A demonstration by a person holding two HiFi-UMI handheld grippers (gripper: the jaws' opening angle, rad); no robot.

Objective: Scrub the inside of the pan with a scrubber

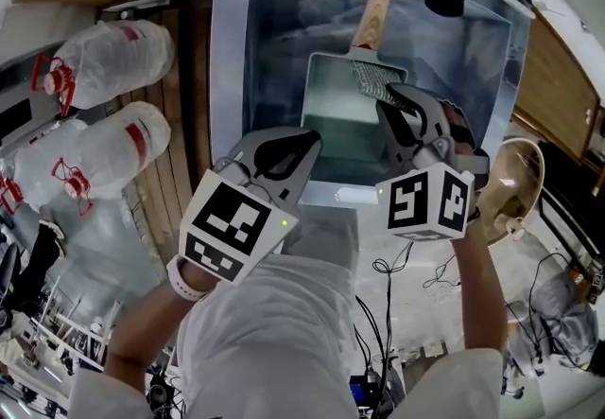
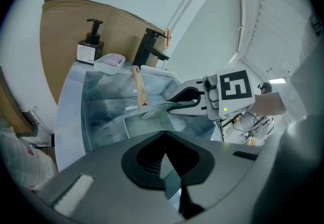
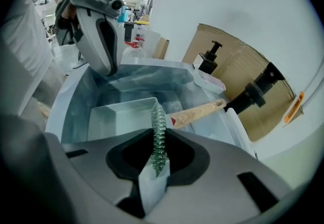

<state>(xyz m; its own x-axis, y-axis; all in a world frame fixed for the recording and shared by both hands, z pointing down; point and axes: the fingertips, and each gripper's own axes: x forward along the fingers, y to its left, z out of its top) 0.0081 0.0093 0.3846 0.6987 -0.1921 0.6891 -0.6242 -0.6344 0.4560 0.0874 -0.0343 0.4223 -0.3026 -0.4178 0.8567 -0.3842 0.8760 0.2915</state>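
Observation:
A rectangular metal pan with a wooden handle lies in the steel sink. My right gripper is shut on a silvery mesh scrubber, held over the pan's handle-side rim. In the right gripper view the scrubber stands edge-on between the jaws of the right gripper, above the pan. My left gripper hovers at the sink's near edge, shut on nothing. The left gripper view shows the left gripper, with its jaws meeting, the pan, the scrubber and the right gripper.
A black faucet, a pump bottle and a pink soap dish stand at the sink's back. Two large water jugs lie left of the sink. Cardboard leans on the wall behind.

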